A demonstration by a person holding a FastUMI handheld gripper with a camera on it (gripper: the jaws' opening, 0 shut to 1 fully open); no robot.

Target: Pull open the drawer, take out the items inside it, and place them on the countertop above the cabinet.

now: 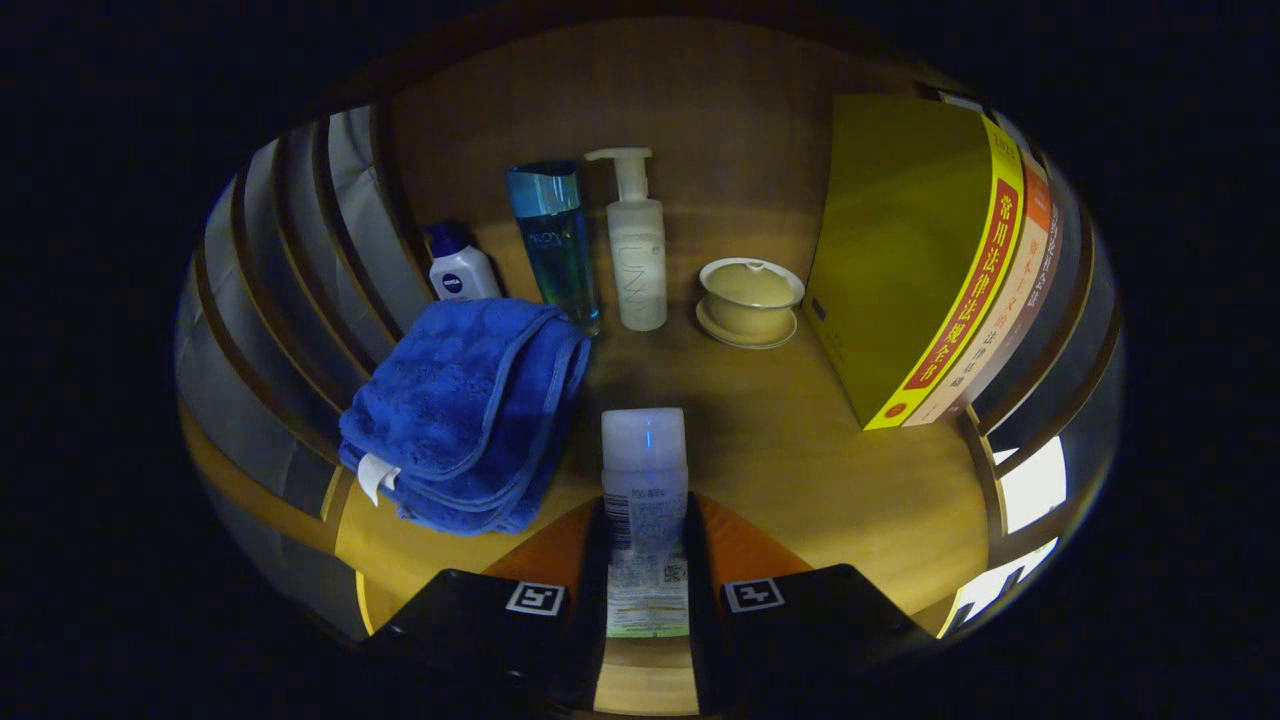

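White bottle (645, 500) sits clamped between both fingers of the claw (646, 560). Just beyond, a blue towel (465, 410) lies on the wooden table (800, 460).

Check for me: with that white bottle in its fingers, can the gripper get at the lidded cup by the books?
Probably not yet. The gripper is shut on the white bottle, so its fingers are taken. The wood between it and the lidded cup lies bare, though.

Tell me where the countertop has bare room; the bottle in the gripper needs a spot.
The gripper is shut on the white bottle. Bare countertop lies just ahead of the fingers, bordered by the blue towel, the lidded cup and the books. It is crowded at the back, where the small bottle, blue bottle and pump bottle stand.
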